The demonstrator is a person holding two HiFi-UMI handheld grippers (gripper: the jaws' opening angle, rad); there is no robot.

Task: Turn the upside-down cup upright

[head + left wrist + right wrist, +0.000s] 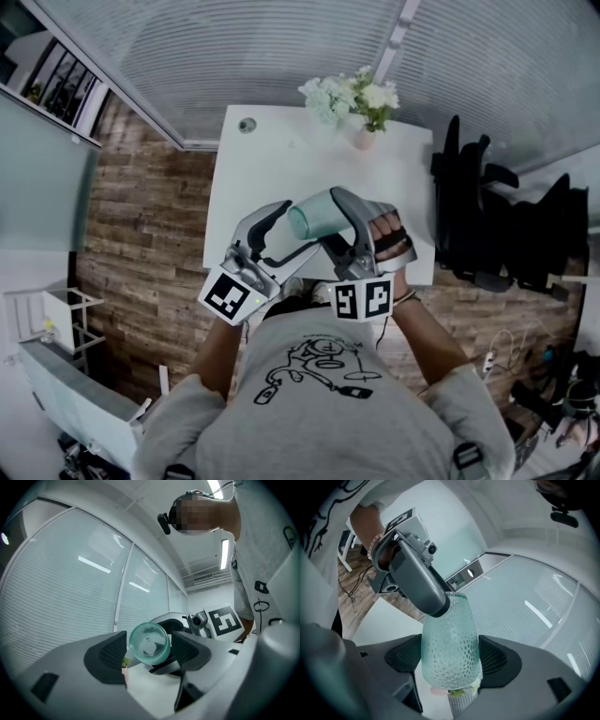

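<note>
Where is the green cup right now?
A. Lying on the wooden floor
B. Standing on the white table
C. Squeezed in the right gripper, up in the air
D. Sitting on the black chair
C: the right gripper view shows the green cup pinched between the pads of the right gripper, and the head view shows it held up above the white table.

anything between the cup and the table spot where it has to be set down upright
Nothing visible. The right gripper holds the cup in the air over the white table, and the surface showing around it is bare. The left gripper has its open jaws flanking the cup's end. The flower pot stands at the far edge.
</note>
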